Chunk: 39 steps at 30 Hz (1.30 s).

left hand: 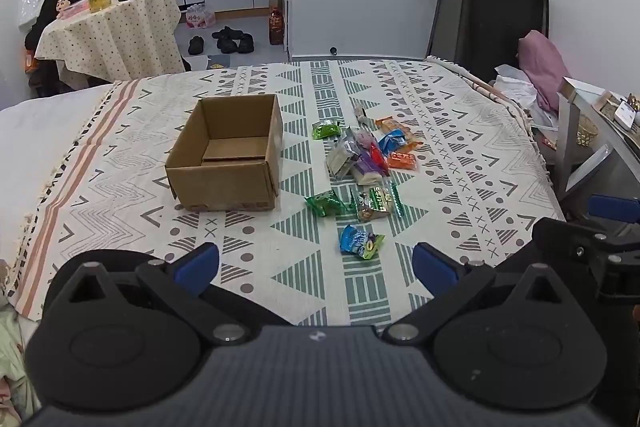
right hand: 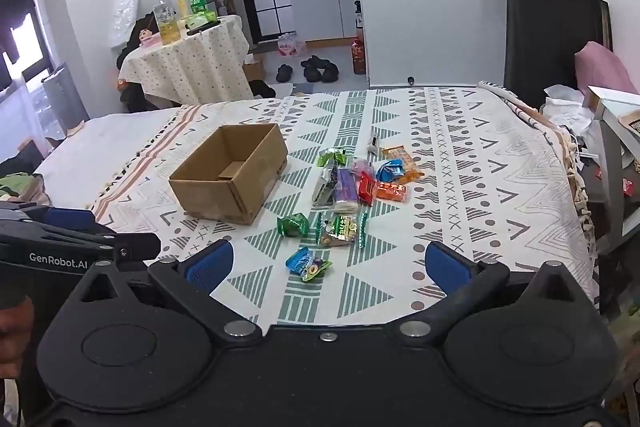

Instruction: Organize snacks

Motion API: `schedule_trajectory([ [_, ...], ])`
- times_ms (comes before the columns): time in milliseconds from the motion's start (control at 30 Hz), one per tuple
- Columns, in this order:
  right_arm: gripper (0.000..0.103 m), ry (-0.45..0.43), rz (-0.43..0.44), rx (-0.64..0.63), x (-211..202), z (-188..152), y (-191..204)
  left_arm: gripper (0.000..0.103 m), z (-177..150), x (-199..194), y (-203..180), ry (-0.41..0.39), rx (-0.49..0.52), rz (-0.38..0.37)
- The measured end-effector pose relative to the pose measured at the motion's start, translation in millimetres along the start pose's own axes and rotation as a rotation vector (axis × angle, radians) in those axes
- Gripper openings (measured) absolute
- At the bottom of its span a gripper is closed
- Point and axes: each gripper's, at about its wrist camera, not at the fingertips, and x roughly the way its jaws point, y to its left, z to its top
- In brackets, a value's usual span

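An open, empty cardboard box stands on the patterned bedspread; it also shows in the right wrist view. To its right lies a loose pile of snack packets. Closer to me lie a green packet, a clear nut packet and a blue packet. My left gripper is open and empty, hovering over the near edge. My right gripper is open and empty, with the blue packet lying between its fingers in view.
A round table with bottles stands at the back left. Shoes lie on the floor beyond the bed. A dark headboard, pink pillow and grey shelf are to the right. The other gripper shows at the left.
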Motion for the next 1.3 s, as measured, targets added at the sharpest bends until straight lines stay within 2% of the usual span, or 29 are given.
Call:
schedule_trajectory([
  [1300,0.103,0.005,-0.008,-0.010,0.3,0.8,3.9,0.102,2.0,-0.9,3.7,-0.005,-0.015,-0.011],
])
